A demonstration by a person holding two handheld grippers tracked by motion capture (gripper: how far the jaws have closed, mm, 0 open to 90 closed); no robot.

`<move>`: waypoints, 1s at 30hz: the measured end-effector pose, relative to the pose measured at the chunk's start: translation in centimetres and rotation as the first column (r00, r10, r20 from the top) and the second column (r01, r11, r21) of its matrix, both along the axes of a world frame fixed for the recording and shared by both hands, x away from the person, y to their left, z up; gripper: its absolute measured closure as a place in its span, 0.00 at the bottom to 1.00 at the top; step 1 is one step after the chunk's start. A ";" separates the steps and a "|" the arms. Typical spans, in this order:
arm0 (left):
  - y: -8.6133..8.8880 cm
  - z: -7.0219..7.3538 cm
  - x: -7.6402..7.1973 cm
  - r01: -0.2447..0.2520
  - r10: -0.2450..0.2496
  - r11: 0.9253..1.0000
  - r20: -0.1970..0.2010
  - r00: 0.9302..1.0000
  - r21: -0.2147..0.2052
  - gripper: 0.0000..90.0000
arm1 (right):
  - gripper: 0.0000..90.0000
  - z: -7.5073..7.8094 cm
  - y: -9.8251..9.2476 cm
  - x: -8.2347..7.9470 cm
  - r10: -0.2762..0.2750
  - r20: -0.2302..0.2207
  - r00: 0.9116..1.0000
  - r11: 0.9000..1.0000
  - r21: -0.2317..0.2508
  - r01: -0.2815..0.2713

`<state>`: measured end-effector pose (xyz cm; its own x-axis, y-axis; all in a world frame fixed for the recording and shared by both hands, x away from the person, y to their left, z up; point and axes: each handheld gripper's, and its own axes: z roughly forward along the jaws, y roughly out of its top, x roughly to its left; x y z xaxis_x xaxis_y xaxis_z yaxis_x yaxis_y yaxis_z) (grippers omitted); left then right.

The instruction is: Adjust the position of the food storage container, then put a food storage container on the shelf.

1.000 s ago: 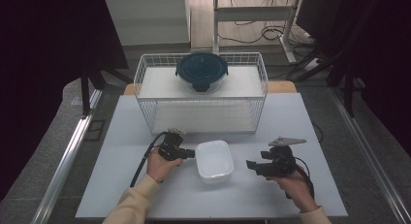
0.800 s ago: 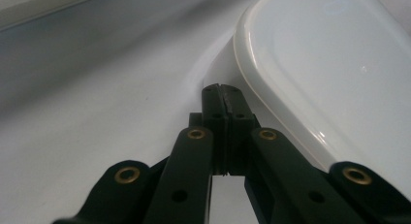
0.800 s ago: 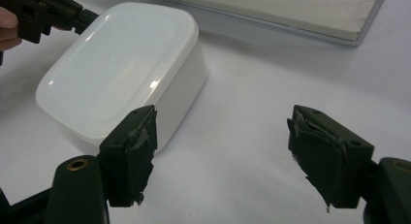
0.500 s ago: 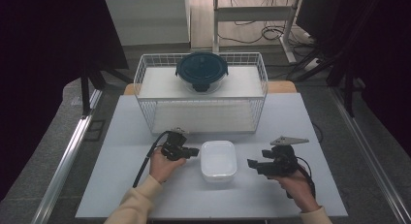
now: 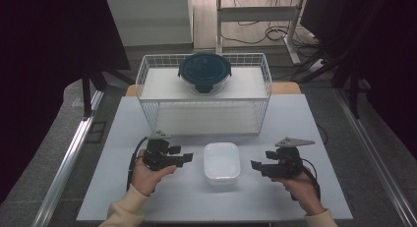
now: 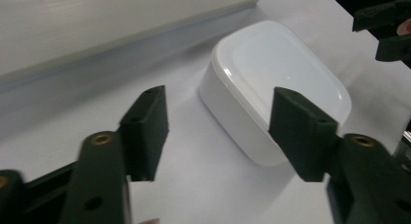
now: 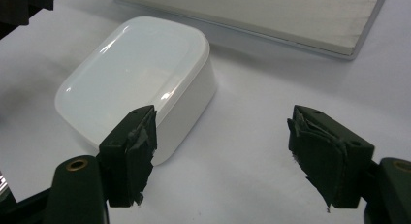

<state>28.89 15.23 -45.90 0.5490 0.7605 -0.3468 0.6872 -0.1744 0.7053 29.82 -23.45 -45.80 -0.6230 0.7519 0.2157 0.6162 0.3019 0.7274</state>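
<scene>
The white box (image 5: 222, 161) sits flat mid-tabletop (image 5: 147, 207), with the wire rack (image 5: 204, 116) at its twelve o'clock. At its nine, the left tool (image 5: 187, 159) has just been opening, nothing between its jaws, apparently letting the box rest free. At three, the right tool (image 5: 254, 165) hangs released, facing the box, likely ready to take it.

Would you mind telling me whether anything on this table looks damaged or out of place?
Yes: the black pads on the right claw look torn and frayed at their edges. The white rounded plastic container sits flat and intact between both claws.
</scene>
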 end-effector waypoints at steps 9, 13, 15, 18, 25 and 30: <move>0.4 -0.4 0.2 -0.024 0.023 1.000 -0.026 0.999 -0.013 0.31 | 0.24 0.2 -0.3 0.1 -0.005 0.009 1.000 1.000 0.018 0.005; 0.3 -0.4 0.2 -0.025 0.025 1.000 -0.029 0.999 -0.018 0.29 | 0.24 0.2 -0.2 0.1 0.002 0.011 1.000 1.000 0.023 -0.002; 0.3 -0.4 0.2 -0.023 0.022 1.000 -0.032 0.999 -0.021 0.28 | 0.24 0.3 -0.2 0.0 0.004 0.013 1.000 1.000 0.027 -0.004; 0.3 -0.4 0.2 -0.024 0.023 0.999 -0.036 0.999 -0.024 0.27 | 0.24 0.4 -0.2 0.0 0.006 0.013 1.000 1.000 0.028 -0.006; 0.3 -0.5 0.2 -0.026 0.025 0.999 -0.040 0.999 -0.023 0.27 | 0.24 0.3 -0.2 0.1 0.001 0.007 1.000 1.000 0.024 -0.001; 0.2 -0.5 0.3 -0.027 0.026 0.999 -0.043 0.999 -0.030 0.27 | 0.26 0.5 -0.1 0.1 0.001 0.008 1.000 0.999 0.033 -0.001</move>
